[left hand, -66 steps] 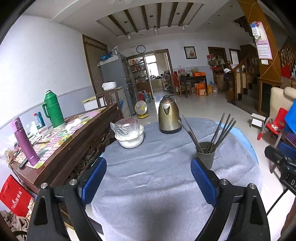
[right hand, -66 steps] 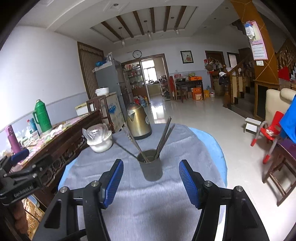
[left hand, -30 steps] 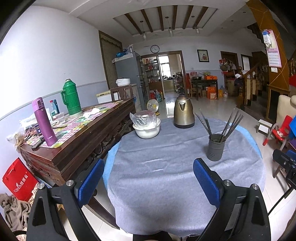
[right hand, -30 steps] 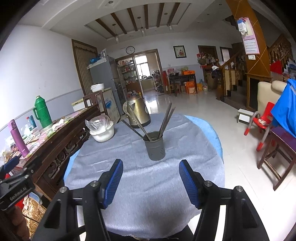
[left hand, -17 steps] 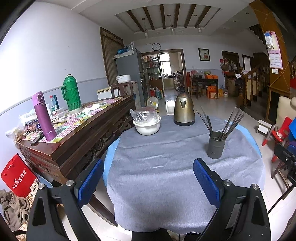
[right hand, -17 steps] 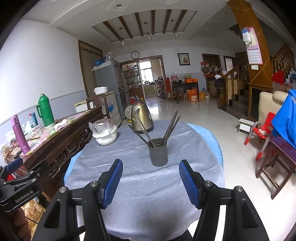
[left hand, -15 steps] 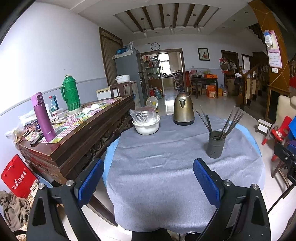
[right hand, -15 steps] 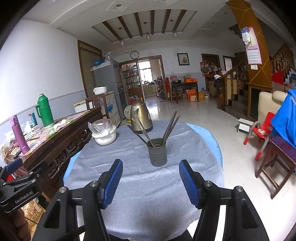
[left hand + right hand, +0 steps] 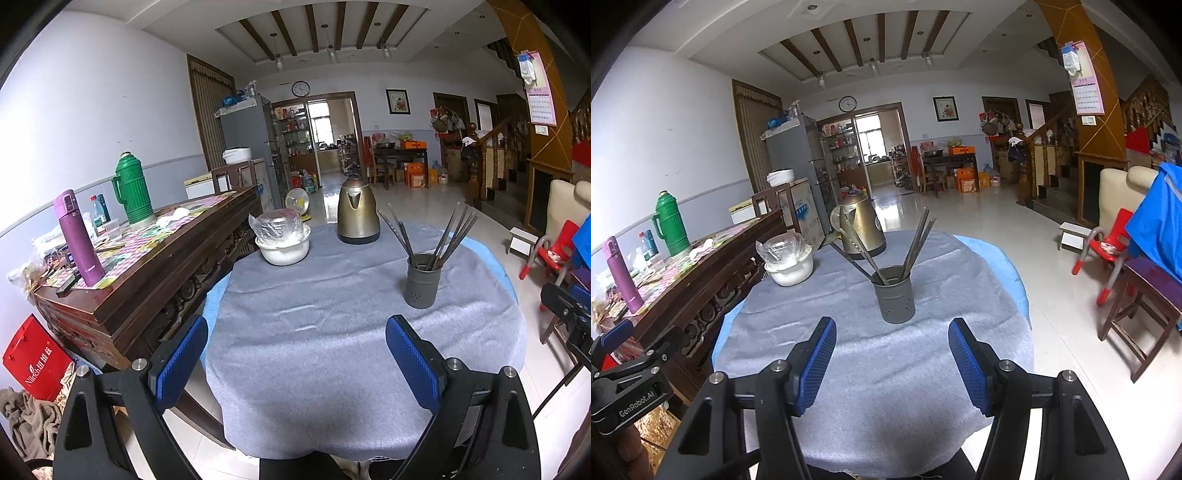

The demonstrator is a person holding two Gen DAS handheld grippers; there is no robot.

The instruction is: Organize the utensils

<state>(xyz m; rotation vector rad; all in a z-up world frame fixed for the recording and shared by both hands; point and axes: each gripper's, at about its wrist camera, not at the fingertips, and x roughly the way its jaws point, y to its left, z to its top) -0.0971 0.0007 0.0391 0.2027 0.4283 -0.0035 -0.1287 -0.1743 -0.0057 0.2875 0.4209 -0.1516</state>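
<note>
Centrally on the grey-clothed worktop (image 9: 886, 387), a dark perforated utensil holder (image 9: 894, 298) is seen upright, with chopsticks (image 9: 918, 240) leaning toward 1 o'clock and a spoon-like utensil (image 9: 857, 243) toward 11 o'clock. Both the right tongs (image 9: 892, 363) and the left tongs (image 9: 293, 363) are held wide open with nothing between the blue pads, well short of the holder. A brass kettle (image 9: 357, 210) is set at 12 o'clock beyond it, a covered white bowl (image 9: 283, 243) at 10 o'clock.
</note>
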